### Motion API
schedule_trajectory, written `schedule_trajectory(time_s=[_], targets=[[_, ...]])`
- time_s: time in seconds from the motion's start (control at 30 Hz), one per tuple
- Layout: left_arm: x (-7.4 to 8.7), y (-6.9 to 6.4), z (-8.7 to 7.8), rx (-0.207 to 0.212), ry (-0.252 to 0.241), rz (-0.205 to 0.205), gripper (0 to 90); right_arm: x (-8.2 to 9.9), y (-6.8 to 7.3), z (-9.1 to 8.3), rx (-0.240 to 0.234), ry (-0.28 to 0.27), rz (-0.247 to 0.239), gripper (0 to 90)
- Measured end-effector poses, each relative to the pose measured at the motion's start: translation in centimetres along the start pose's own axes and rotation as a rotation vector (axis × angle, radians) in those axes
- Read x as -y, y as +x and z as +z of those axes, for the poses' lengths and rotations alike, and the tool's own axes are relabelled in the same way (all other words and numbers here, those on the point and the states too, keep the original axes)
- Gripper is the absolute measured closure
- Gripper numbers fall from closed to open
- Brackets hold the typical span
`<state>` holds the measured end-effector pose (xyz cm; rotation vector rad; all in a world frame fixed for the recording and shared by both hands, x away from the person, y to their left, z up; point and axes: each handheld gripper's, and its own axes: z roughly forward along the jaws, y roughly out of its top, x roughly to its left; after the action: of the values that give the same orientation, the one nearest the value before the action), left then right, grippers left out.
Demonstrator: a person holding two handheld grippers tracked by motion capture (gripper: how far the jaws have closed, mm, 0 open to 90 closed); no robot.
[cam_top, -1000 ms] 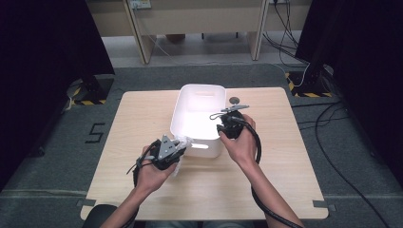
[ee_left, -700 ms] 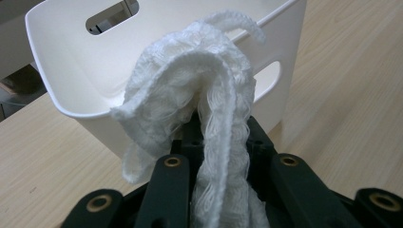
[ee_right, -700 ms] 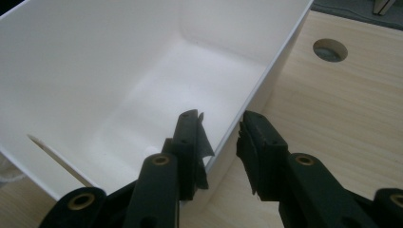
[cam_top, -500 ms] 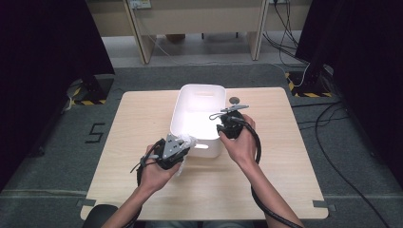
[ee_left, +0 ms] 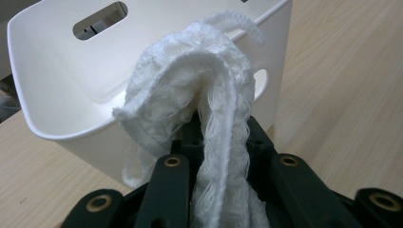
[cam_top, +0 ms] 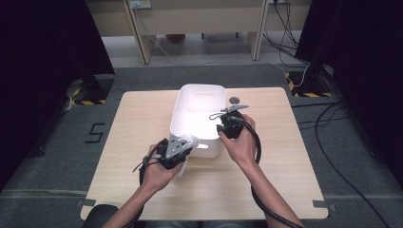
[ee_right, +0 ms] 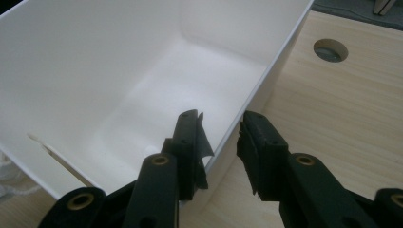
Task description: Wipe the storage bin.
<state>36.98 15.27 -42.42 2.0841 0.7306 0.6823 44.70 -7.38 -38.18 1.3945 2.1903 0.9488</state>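
Observation:
A white plastic bin (cam_top: 202, 88) stands in the middle of the wooden table. My left gripper (cam_top: 183, 142) is at the bin's near left corner, shut on a white knitted cloth (cam_top: 191, 140). In the left gripper view the cloth (ee_left: 190, 85) bunches up over the left gripper (ee_left: 221, 133), just in front of the bin's rim (ee_left: 62, 71). My right gripper (cam_top: 223, 121) straddles the bin's right wall near the front. In the right gripper view the right gripper (ee_right: 221, 130) has one jaw inside the bin (ee_right: 95, 71) and one outside, with a gap to the wall, so it is open.
A round hole (cam_top: 234, 100) is set in the table top just right of the bin, seen close as the table hole (ee_right: 330, 50). Bare wood (cam_top: 285, 142) lies to the right and front. Cables and dark curtains border the floor around the table.
My left gripper has crept slightly toward the bin's near wall with the cloth in it. The right gripper has stayed put.

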Motion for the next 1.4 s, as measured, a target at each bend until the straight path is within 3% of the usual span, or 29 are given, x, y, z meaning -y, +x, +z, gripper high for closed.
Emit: schedule_trajectory(time_s=[0.47, 0.73, 1.4], targets=[[0.1, -0.3, 0.5, 0.005, 0.008, 0.021, 75.6, 0.0, 0.0, 0.0, -0.002, 0.001, -0.002, 68.1], [0.5, -0.7, 1.0, 0.011, 0.029, 0.015, 75.6, 0.0, 0.0, 0.0, -0.003, 0.001, -0.005, 68.0], [1.5, -1.4, 2.1, 0.007, 0.072, 0.051, 75.6, 0.0, 0.1, 0.0, -0.003, 0.003, -0.006, 67.9]])
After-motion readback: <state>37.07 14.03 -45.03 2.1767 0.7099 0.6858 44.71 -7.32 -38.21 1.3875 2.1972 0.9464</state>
